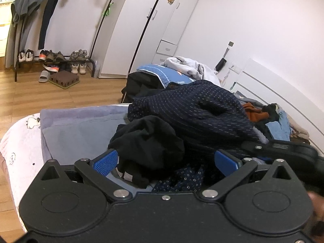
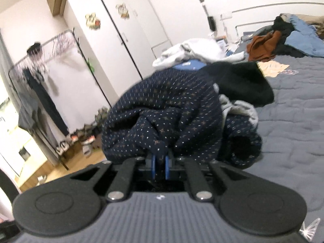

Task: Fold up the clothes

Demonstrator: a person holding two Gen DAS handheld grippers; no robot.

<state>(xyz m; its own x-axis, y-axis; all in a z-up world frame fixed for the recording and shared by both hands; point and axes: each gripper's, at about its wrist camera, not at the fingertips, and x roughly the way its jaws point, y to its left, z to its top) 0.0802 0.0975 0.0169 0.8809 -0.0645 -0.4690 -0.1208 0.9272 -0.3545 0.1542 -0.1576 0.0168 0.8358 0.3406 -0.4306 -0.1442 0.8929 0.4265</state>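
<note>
Navy dotted garment point(image 2: 162, 109) pinched, right claw point(image 2: 160, 167)

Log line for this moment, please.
stage: grasp | right claw: shut on navy patterned garment | left claw: open over black garment | fold: not started

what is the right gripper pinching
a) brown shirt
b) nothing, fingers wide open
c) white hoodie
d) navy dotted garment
d: in the right wrist view the right gripper has its blue fingers nearly together on a fold of the navy dotted garment.
</note>
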